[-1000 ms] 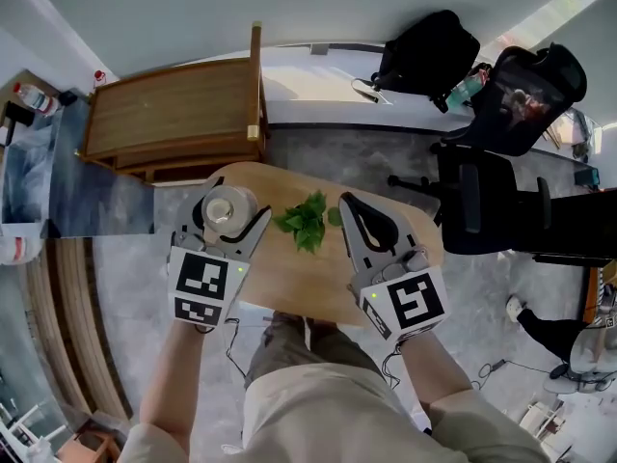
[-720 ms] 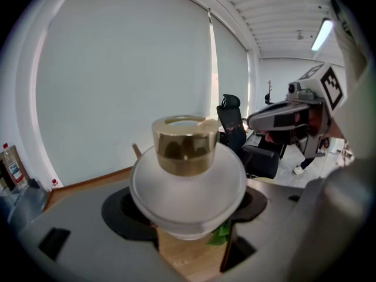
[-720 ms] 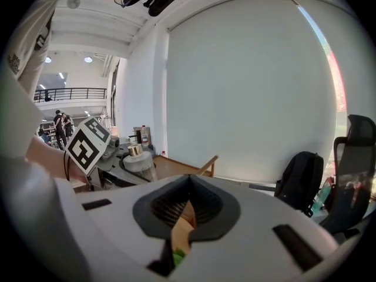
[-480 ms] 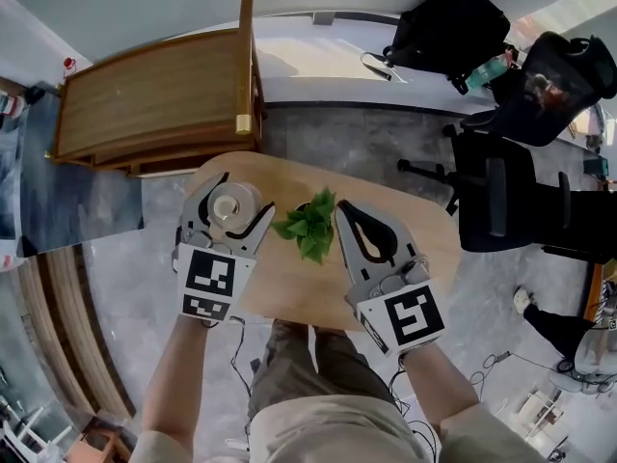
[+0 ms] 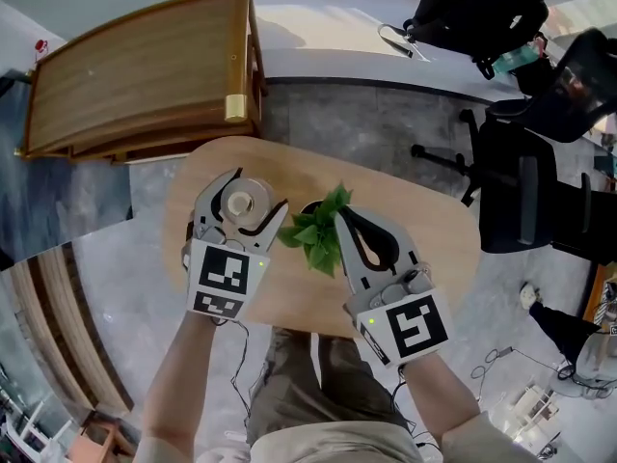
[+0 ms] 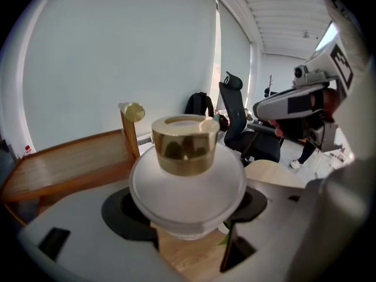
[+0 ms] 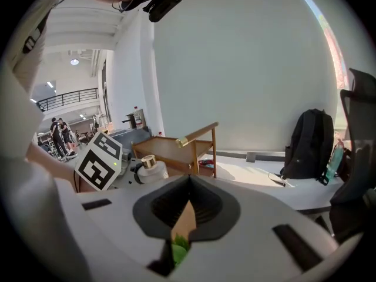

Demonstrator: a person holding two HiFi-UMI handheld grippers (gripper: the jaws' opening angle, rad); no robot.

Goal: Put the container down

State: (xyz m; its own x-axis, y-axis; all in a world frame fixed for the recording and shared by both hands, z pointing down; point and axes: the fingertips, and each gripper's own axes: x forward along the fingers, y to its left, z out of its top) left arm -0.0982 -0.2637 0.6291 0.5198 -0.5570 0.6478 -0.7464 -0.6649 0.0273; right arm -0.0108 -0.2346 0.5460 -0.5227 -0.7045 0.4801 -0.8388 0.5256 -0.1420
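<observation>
The container [image 5: 239,203] is a round white jar with a gold cap [image 6: 184,143]. My left gripper [image 5: 247,195] is shut on its body [image 6: 187,187] over the left part of the oval wooden table [image 5: 424,230]. Whether its base touches the wood is hidden. My right gripper [image 5: 341,214] is shut with nothing in it, its tips right beside a small green leafy plant [image 5: 318,231] at the table's middle. In the right gripper view the shut jaws [image 7: 189,180] frame a strip of table and a leaf [image 7: 178,250], and the container [image 7: 150,169] shows to the left.
A wooden cart [image 5: 125,95] with a brass-capped post [image 5: 235,107] stands just beyond the table's far left edge. A black office chair [image 5: 540,191] is to the right and a black backpack [image 5: 477,8] lies on a white ledge behind. The person's legs are under the near edge.
The head view has drawn closer to the table. My left gripper, still holding the container, has shifted slightly inward toward the plant. The right gripper stays shut beside the plant.
</observation>
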